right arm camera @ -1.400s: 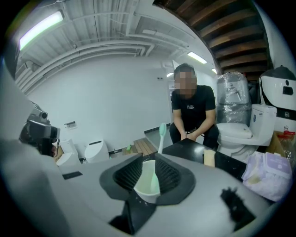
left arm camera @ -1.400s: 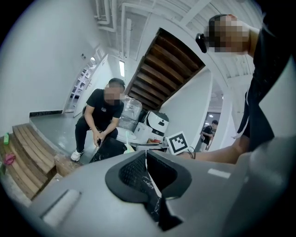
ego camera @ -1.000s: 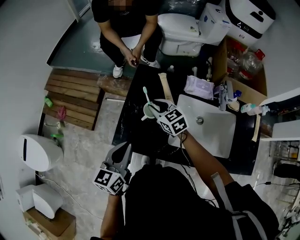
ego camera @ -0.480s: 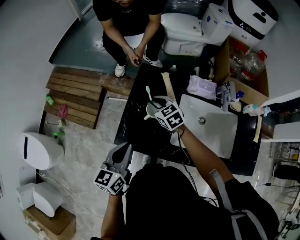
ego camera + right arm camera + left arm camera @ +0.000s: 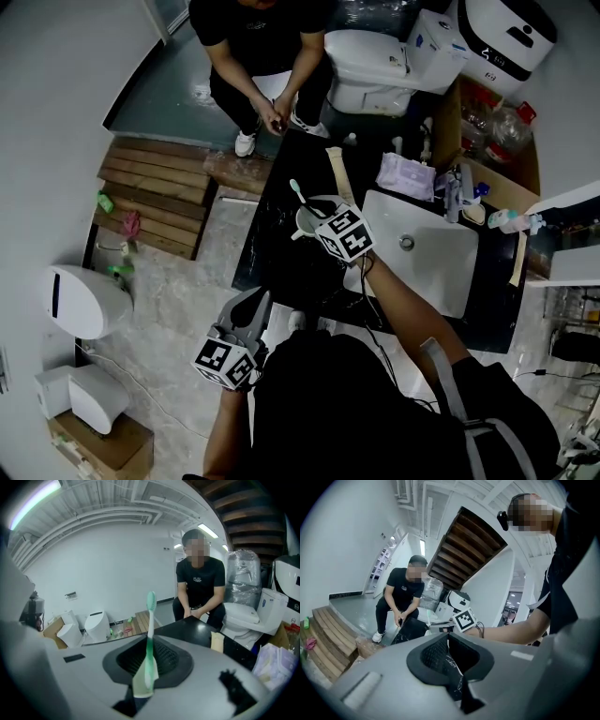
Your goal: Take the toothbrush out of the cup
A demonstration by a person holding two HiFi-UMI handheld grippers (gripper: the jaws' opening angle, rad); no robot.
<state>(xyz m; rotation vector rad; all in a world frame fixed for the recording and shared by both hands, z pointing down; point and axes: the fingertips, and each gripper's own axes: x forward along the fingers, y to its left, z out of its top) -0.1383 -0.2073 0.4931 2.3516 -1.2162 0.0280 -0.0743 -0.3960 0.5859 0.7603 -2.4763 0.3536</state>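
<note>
In the head view, the white cup stands on the black worktop, to the left of the sink. The toothbrush leans up and away out of it, bristle end uppermost. The right gripper sits right over the cup's mouth. From here the lower end of the brush looks to be inside the cup, though the gripper hides the rim. The left gripper hangs off the near edge of the worktop, well apart from the cup.

In the left gripper view, its jaws are pressed together with nothing between them. It has no part in the step for now.

In the right gripper view, the jaws are clenched on the green and white handle. The shaft rises straight up the middle, with the bristle head at the top.

The step in hand looks like the lift-out. The brush is best drawn up along its own line rather than sideways, so the lower end does not catch the rim and tip the cup. The grip should stay firm, since the smooth handle could swivel. If the cup starts to rise too, the idle left gripper could steady it.
</note>
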